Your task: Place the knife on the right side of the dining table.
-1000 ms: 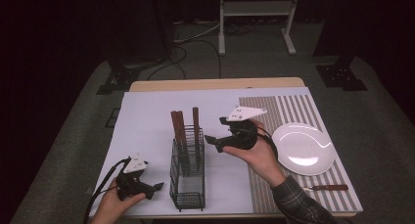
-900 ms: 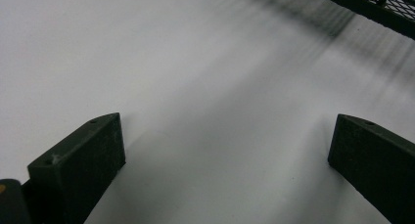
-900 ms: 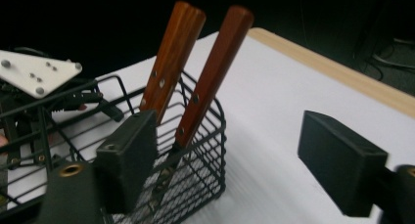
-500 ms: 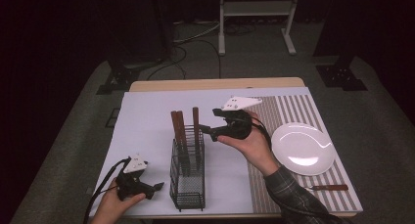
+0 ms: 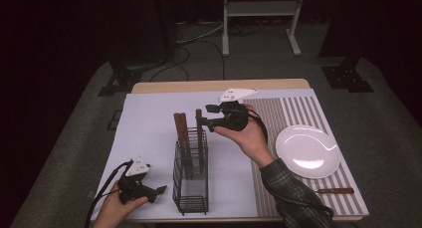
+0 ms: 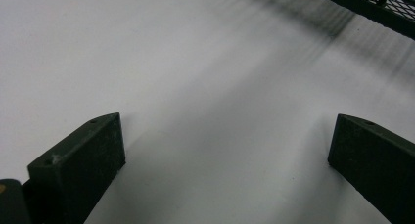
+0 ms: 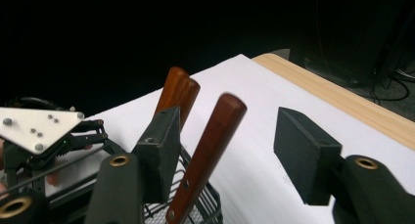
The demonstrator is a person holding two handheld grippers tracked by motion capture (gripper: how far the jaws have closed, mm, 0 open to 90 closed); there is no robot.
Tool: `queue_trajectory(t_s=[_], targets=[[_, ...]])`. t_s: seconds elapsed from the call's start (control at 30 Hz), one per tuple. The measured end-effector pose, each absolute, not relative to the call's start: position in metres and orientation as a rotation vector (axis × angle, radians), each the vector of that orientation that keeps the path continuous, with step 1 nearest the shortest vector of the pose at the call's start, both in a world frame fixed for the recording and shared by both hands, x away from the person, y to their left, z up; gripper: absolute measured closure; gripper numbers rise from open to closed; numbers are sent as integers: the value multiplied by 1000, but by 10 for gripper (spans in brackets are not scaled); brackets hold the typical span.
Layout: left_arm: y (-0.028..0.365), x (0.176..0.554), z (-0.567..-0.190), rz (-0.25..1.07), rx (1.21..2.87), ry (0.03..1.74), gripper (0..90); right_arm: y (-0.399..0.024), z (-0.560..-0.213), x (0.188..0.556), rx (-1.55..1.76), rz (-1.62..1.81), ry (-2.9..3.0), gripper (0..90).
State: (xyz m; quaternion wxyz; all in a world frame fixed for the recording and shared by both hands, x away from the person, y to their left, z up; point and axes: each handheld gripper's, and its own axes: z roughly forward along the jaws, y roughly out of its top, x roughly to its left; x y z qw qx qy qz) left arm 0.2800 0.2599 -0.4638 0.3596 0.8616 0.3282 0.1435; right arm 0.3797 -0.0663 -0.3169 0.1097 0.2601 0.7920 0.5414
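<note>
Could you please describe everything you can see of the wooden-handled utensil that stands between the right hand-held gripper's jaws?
The wooden-handled utensil has a reddish-brown, glossy handle with a rounded top and metal rivets. It stands tilted in the black wire basket, handle up, its working end hidden. It sits apart from two similar handles. The right hand-held gripper brackets it; its jaws have just been closing, the pads not yet pressing.

Right hand-held gripper moves in on the wooden handle

The right hand-held gripper (image 5: 201, 116) has travelled from centre-right of the high view up and leftward, to the lone wooden handle (image 5: 198, 119) rising from the wire basket (image 5: 190, 188). Its jaws have just been closing; the handle (image 7: 208, 155) now stands between them, against one pad, with a gap to the other.
</note>
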Motion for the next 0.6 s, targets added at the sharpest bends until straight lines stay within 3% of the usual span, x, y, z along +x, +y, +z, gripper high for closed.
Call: queue_trajectory(t_s=[0.6], targets=[[260, 280, -464, 370, 2222, 846, 0, -52, -321, 396, 752, 1607, 2383, 647]])
